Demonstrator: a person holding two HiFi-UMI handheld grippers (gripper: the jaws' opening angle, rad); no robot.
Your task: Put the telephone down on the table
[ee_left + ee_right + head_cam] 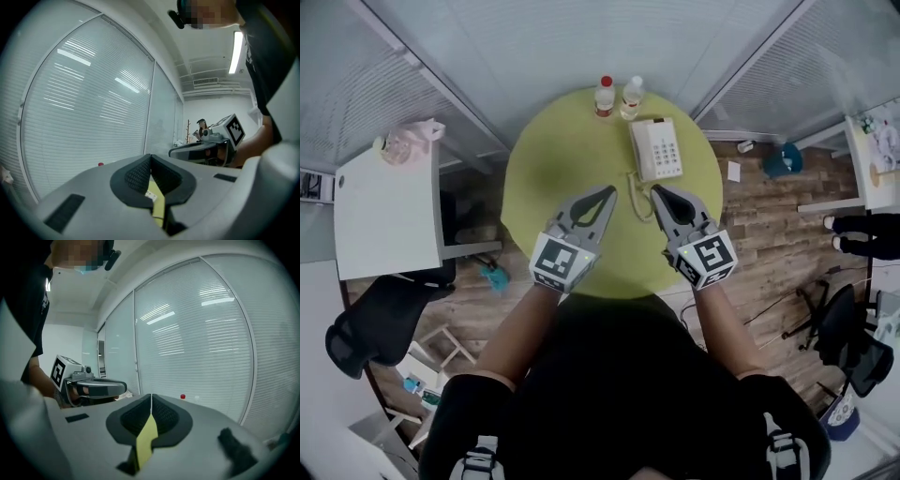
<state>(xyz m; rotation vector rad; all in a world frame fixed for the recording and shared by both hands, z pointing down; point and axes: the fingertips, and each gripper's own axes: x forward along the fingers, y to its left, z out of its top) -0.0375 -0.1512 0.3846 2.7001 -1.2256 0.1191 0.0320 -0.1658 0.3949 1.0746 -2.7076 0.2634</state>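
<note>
A white telephone (656, 149) lies flat on the round yellow-green table (553, 159), at its far right, with the handset resting on the base and a cord trailing toward me. My left gripper (608, 191) and right gripper (657, 190) hover side by side over the table's near half, both shut and empty. The right gripper's tips are just short of the telephone's near edge. In the left gripper view the jaws (150, 157) are pressed together, and the right gripper (206, 147) shows beyond. The right gripper view shows its jaws (151, 397) shut too.
Two small bottles (604, 96) (631, 95) stand at the table's far edge, beside the telephone. A white desk (389, 211) and a black chair (380, 323) are at the left. Another chair (853, 337) is at the right. Glass walls with blinds enclose the far side.
</note>
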